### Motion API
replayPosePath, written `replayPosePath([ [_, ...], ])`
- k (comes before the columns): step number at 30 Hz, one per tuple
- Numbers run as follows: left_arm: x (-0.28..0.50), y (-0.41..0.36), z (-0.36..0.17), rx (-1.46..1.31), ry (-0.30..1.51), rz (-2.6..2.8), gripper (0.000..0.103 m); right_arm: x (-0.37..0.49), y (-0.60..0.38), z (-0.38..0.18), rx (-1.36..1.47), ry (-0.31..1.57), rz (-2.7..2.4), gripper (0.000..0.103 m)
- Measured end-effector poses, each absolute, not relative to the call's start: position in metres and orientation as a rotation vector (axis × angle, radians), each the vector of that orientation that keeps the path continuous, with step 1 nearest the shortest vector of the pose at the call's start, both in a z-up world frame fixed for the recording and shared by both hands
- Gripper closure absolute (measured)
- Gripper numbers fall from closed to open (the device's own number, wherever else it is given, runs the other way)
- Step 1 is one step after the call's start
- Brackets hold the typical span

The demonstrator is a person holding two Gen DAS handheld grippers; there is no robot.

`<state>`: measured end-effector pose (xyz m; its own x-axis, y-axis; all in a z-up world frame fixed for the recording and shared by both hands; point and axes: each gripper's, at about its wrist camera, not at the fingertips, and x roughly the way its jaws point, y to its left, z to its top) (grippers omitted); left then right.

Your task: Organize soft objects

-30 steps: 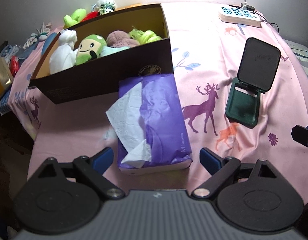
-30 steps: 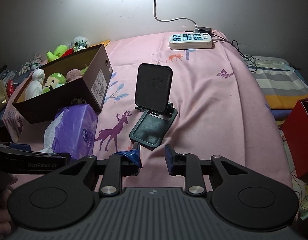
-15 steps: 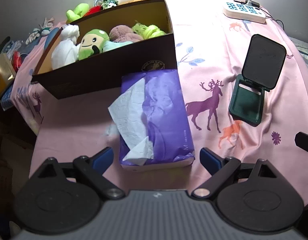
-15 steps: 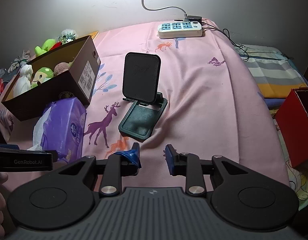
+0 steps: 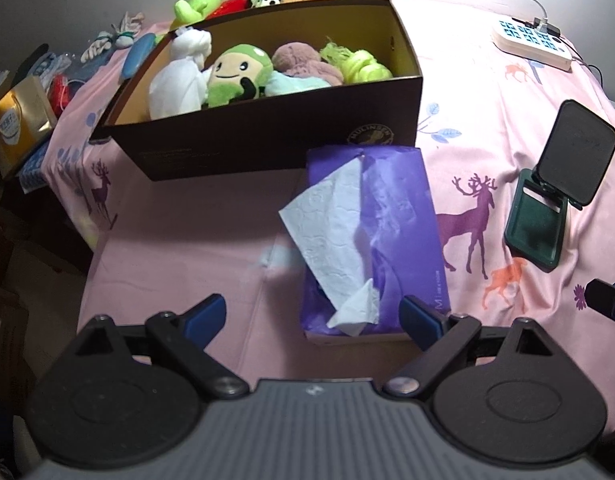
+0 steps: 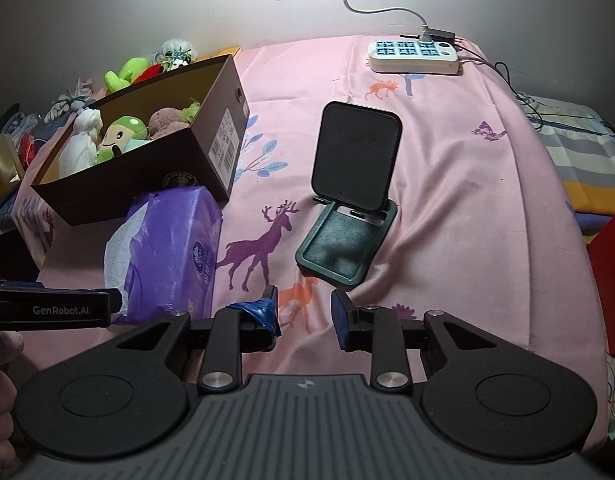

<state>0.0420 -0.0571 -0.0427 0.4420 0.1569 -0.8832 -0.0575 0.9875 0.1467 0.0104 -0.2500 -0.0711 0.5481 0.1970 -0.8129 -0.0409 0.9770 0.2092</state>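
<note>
Pink cloth with deer prints (image 5: 195, 208) covers the whole work surface. At the far left edge lie small things I cannot name, beside a gold packet (image 5: 17, 120). To the right of them stands the brown cardboard box (image 5: 267, 140), open on top. Inside I count four soft objects: a white toy (image 5: 179, 80), a green toy with a smiling face (image 5: 235, 74), a mauve bundle (image 5: 303, 62) and a yellow-green bundle (image 5: 355, 62). More soft toys lie behind the box, at least three, but they overlap.

Just in front of the box, touching its near wall, lies one purple tissue pack (image 5: 391, 216) with a white tissue (image 5: 331, 224) hanging out of its top. The left gripper (image 5: 311, 312) hovers over the near end of the pack with its jaws wide apart and nothing between them. The right gripper (image 6: 303, 312) is further right, above bare cloth; its jaws have just been opening, the gap is narrow, and they hold nothing.

Further right stand one dark green folding stand (image 6: 347, 208) and, far away, one white power strip (image 6: 413, 54).

In my judgement the tissue pack is the next thing to move. The risk is that the jaws catch only the loose tissue, so it pulls out or tears. The soft pack may also fold and slip, and the box is already quite full.
</note>
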Motion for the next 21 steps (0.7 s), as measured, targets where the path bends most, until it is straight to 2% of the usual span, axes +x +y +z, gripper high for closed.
replayPosePath([
  [14,0.069,-0.006,-0.030,0.057,1.072,0.178,0.010,0.041,-0.200,-0.049,0.146,0.976,0.195,0.091],
  [16,0.075,0.000,-0.027,0.058,1.069,0.174,0.005,0.048,-0.191,-0.043,0.141,0.969,0.199,0.091],
  [21,0.092,0.019,-0.014,0.066,1.027,0.173,0.004,0.066,-0.170,-0.030,0.141,0.939,0.211,0.090],
])
